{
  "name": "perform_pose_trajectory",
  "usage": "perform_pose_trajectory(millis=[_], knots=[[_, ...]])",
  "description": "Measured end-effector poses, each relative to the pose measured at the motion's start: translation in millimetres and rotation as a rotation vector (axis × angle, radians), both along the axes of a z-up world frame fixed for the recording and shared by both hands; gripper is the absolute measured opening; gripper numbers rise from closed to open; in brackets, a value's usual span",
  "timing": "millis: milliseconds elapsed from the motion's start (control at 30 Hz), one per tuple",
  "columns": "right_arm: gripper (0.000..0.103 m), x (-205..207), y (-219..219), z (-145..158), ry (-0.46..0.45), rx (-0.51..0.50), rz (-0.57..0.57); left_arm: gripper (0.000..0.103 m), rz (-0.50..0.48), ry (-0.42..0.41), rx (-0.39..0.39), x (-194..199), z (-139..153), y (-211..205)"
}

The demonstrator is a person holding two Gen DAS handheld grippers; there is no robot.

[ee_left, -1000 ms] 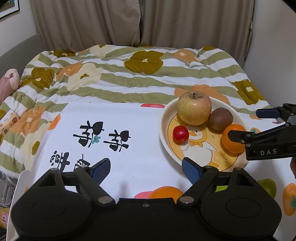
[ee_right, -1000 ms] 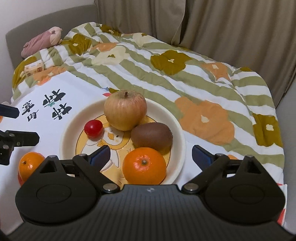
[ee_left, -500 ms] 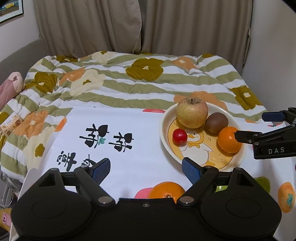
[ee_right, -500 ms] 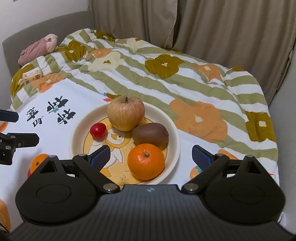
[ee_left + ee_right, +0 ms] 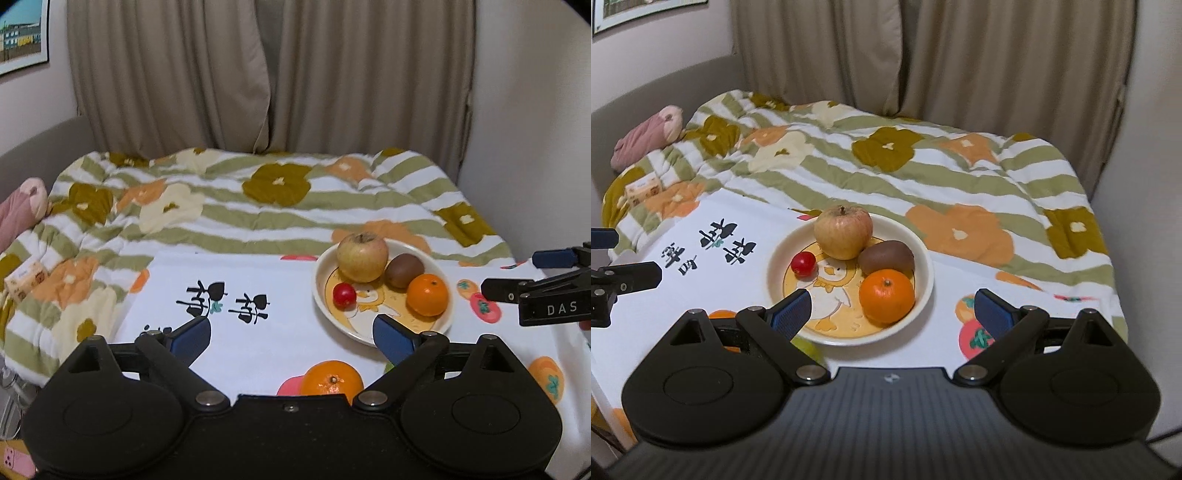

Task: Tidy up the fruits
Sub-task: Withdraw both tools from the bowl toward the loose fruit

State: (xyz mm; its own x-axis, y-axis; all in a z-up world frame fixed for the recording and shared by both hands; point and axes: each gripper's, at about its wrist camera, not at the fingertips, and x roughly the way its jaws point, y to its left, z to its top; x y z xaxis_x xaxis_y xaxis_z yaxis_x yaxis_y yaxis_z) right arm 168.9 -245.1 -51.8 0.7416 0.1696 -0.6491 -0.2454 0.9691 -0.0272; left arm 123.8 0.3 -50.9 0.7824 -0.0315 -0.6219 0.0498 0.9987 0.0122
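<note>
Left wrist view: the left gripper (image 5: 291,334) is hovering at lower centre, its jaws opening with nothing between the blue pads (image 5: 393,338). The plate (image 5: 448,314) is sitting right of centre on the white printed cloth (image 5: 258,343), holding an apple (image 5: 362,256) at the back, a kiwi (image 5: 404,269) to its right, an orange (image 5: 427,294) in front of the kiwi, and a cherry tomato (image 5: 344,295) at the left. A second orange (image 5: 330,378) is lying on the cloth in front of the plate, apart from it, just above the gripper body. The right gripper (image 5: 513,275) is entering from the right edge, released and empty.

Right wrist view: the right gripper (image 5: 893,312) is hanging spread wide at lower centre, gripping nothing, above the near rim of the plate (image 5: 923,299). A green fruit (image 5: 809,350) is showing partly behind its left finger. The striped floral quilt (image 5: 886,170) is filling the background before beige curtains (image 5: 923,55).
</note>
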Motion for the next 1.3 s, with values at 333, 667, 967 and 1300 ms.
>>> perform_pose_trajectory(millis=[333, 667, 967, 1300], knots=[[0.103, -65, 10, 12, -0.007, 0.034, -0.123, 0.102, -0.109, -0.038, 0.002, -39, 10, 17], [0.103, -116, 33, -5, 0.017, 0.016, -0.195, 0.103, -0.283, -0.051, 0.049, -61, -7, 22], [0.103, -141, 44, -37, 0.077, 0.018, -0.261, 0.102, -0.467, 0.029, 0.055, -55, -40, 17], [0.103, -146, 48, -73, 0.142, 0.031, -0.273, 0.082, -0.63, 0.102, 0.144, -35, -87, -6]])
